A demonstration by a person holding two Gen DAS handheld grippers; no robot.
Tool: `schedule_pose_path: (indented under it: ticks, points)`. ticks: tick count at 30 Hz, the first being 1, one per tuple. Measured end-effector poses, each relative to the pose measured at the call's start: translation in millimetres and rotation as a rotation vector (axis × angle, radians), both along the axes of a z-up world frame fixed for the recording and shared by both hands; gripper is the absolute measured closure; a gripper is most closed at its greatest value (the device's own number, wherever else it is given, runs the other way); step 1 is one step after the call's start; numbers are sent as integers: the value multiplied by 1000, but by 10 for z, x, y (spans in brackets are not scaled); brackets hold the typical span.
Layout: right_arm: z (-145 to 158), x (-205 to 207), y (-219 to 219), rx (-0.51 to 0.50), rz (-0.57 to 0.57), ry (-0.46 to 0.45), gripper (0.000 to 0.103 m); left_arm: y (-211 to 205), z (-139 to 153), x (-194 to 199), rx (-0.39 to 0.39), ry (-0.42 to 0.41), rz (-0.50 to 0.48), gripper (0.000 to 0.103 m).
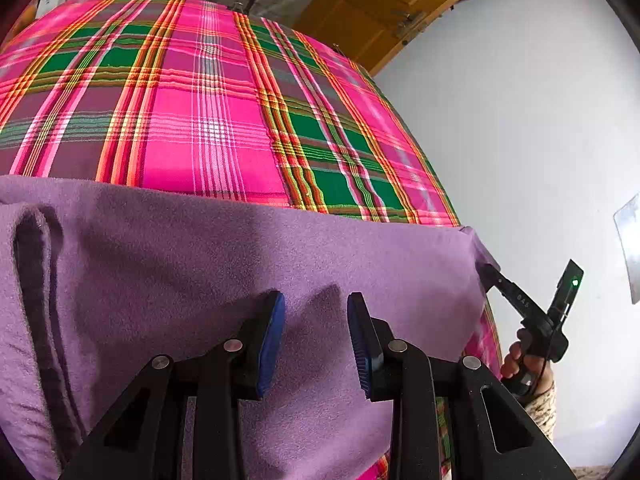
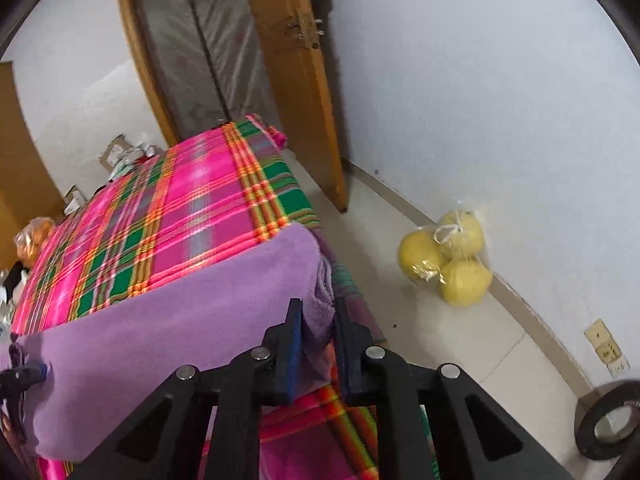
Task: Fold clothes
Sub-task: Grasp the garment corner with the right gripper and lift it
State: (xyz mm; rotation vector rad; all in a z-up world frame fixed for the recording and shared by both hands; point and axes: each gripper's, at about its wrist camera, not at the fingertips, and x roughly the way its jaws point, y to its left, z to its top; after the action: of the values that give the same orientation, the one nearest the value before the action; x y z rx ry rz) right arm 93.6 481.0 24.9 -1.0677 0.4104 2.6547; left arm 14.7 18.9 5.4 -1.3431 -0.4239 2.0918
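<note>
Clear bag holding three yellow fruits is sitting on floor, right of right fingers. Both are angling down: right pinching purple cloth corner on bed; left fingers part-open over cloth, gripping nothing.

1. Left gripper: black linkage arms, round silver pivot pins, and blue ribbed pads are seen.
2. Right gripper: the same black frame, silver pins and blue pads are seen.
3. A speckled cream sleeve is worn behind the right gripper's handle.
</note>
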Motion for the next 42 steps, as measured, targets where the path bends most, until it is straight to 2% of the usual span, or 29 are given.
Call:
schedule_pose_path:
  ticks: [7,15,21,31,42]
  points:
    - [58,-2,-265,60,115,24,88,1,-2,6,1,0,3,70]
    - [99,24,-487,118,184,35,88,-3,-11,2,3,1,1,70]
    - [158,76,-596,98,222,54,88,-9,-10,1,3,0,0,69]
    - [433,191,-975,90,339,130,88,-28,-12,-6,8,-5,2,69]
    - [464,218,-1513,58,502,136,88,-118,-44,-97,78,-108,37,69]
